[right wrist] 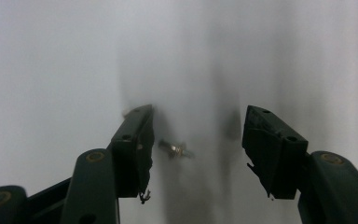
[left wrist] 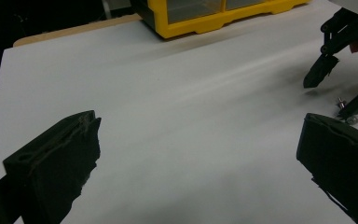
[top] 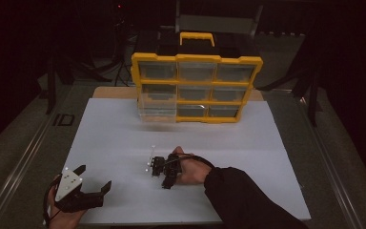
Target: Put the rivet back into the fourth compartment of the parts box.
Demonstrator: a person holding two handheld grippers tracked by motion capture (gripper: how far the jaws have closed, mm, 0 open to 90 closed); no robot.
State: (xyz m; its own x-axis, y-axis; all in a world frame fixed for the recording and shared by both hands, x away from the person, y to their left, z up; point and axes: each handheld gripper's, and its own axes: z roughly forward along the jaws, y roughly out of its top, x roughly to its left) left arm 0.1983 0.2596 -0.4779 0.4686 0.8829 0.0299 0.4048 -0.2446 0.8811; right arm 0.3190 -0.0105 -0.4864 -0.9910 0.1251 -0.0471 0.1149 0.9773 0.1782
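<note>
Right tool (right wrist: 196,154) hangs open astride a small screw (right wrist: 177,149) lying on the white bench (top: 124,143), pickup step underway, left tool (top: 88,188) idle and wide open nearby; next, I'd say, close squarely.

The left gripper (left wrist: 198,154) looks out along its own two black jaws, which stand wide apart over the white table surface (left wrist: 177,107), one low at the left and one low at the right, with nothing between them. Far off, at the top, sits the lower edge of a yellow organizer (left wrist: 205,18) with clear drawer fronts. At the far right the right gripper (left wrist: 338,91) reaches down toward the surface with its jaws parted. Just beside its lower jaw lie small metal pieces (left wrist: 346,112), probably screws, though they are too small to tell for sure.
</note>
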